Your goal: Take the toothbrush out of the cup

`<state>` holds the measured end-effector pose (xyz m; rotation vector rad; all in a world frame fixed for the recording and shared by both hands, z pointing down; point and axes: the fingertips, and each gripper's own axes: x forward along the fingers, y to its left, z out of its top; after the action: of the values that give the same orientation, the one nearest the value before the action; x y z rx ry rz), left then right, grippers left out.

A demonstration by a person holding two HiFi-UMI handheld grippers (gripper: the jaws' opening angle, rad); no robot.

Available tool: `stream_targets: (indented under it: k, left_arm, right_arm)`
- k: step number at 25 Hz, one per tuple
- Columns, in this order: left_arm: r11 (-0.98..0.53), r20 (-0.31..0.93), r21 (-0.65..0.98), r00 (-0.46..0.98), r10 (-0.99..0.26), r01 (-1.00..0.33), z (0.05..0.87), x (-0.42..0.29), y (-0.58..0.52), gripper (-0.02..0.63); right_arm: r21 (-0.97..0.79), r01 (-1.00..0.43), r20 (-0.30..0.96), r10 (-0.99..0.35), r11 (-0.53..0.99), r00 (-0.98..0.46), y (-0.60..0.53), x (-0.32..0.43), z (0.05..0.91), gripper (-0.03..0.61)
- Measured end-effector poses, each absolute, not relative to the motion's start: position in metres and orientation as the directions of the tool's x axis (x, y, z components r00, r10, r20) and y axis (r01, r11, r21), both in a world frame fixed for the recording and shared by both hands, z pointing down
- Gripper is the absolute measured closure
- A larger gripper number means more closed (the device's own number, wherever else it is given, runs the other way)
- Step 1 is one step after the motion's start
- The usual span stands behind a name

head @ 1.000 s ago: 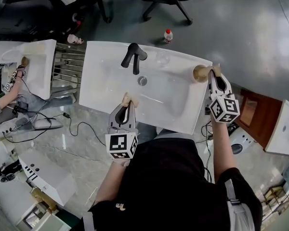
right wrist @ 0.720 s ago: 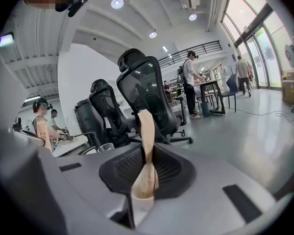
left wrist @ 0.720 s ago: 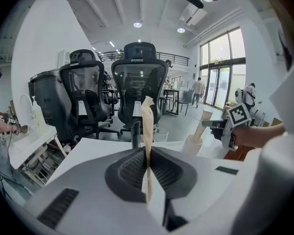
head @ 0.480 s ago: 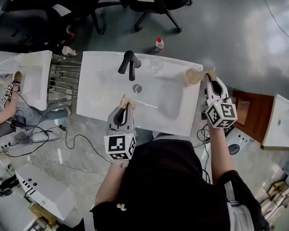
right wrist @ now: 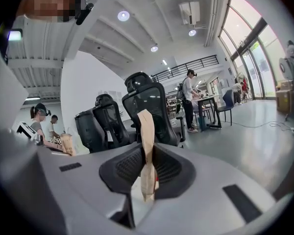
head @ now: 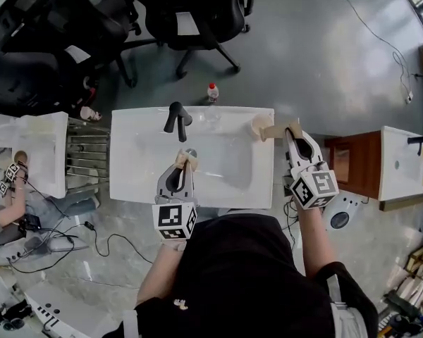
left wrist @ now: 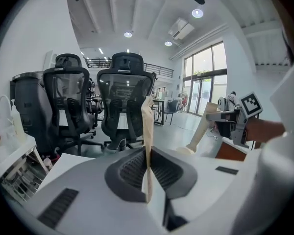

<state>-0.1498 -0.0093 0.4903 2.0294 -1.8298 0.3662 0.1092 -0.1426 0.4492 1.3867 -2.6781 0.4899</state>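
A white sink [head: 141, 167] with a black faucet [head: 175, 117] lies below me. At its right rear corner stands a round tan cup [head: 259, 125] [left wrist: 186, 151]. My right gripper [head: 290, 132] [right wrist: 147, 158] [left wrist: 220, 119] is shut on a tan toothbrush [head: 276, 129] [right wrist: 146, 131] [left wrist: 201, 131], which slants from the jaws down toward the cup. Whether its lower end is still inside the cup I cannot tell. My left gripper [head: 184, 165] [left wrist: 148, 153] hangs over the basin's front, shut on a flat tan stick [head: 186, 158] [left wrist: 147, 126] that points upward.
A clear glass [head: 211, 118] stands behind the faucet. A small bottle [head: 211, 90] and black office chairs [head: 190, 20] are on the floor beyond the sink. A wooden cabinet [head: 349, 164] and another sink [head: 402, 160] stand to the right. A third sink [head: 28, 146] is at left.
My right gripper has risen with the toothbrush, drawing away from the cup. The left gripper has lifted a little with its tan stick.
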Motion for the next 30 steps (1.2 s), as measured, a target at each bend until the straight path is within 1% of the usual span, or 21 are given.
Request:
stream_targets:
  k: [9, 18, 30]
  left_arm:
    - [-0.225, 0.402, 0.126, 0.257, -0.879, -0.966, 0.480, -0.129, -0.032, 0.580]
    - [-0.357, 0.382, 0.132, 0.380, -0.842, -0.925, 0.475, -0.098, -0.050, 0.580]
    - [-0.477, 0.386, 0.138, 0.491, -0.781, -0.868, 0.481, -0.066, -0.057, 0.580]
  right_arm:
    - [-0.238, -0.850, 0.207, -0.830, 0.471, -0.518, -0.096, 0.125, 0.425, 0.515]
    - [-0.244, -0.900, 0.248, -0.873, 0.362, -0.419, -0.058, 0.154, 0.438, 0.515]
    - [-0.252, -0.936, 0.279, -0.908, 0.246, -0.314, -0.028, 0.182, 0.455, 0.515]
